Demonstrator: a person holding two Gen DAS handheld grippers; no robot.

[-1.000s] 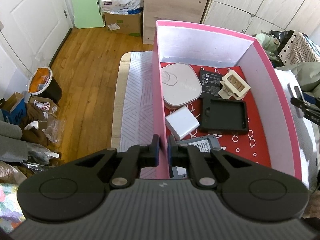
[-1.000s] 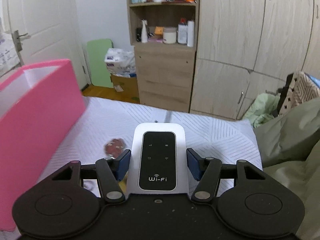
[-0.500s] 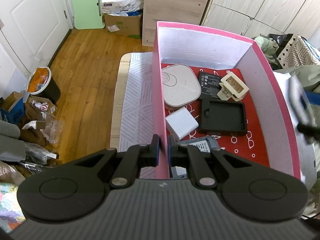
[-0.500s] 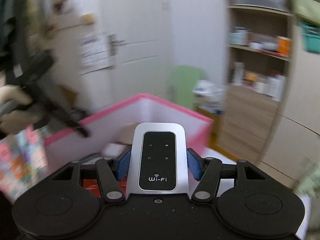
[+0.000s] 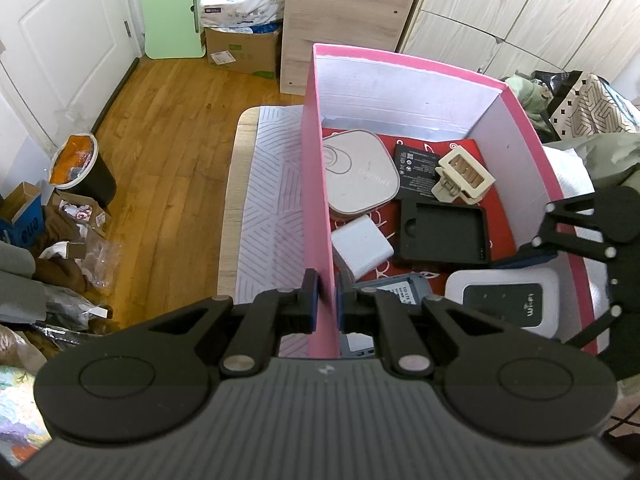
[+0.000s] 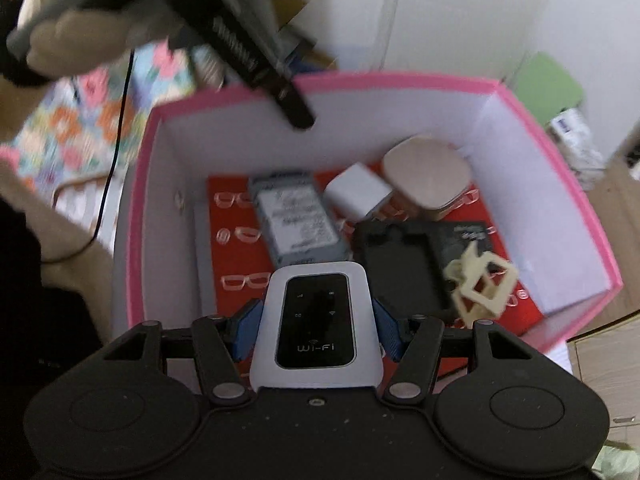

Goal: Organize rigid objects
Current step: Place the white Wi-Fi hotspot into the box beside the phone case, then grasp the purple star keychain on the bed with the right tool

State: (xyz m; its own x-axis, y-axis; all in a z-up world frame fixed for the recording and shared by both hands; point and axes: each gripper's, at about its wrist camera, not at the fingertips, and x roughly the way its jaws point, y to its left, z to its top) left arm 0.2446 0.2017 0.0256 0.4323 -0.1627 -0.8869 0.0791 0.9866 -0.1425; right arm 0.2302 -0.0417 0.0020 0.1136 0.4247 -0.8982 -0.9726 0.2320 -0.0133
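Swung over from the bedspread since a second ago, right gripper (image 6: 316,330) now above the pink box (image 5: 318,184), fingers clamping the white Wi-Fi router (image 6: 316,328) by its sides, just inside the box's near right corner. Left gripper (image 5: 326,300) unmoved, fingers pinched tight on the box's left wall. Charger brick (image 5: 360,244), black case (image 5: 444,236) already on the box floor.

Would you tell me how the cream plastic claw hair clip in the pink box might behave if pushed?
The cream plastic claw hair clip looks hollow, so probably light. It lies tilted across the black case and would likely rock or slide. Its thin teeth may snag.
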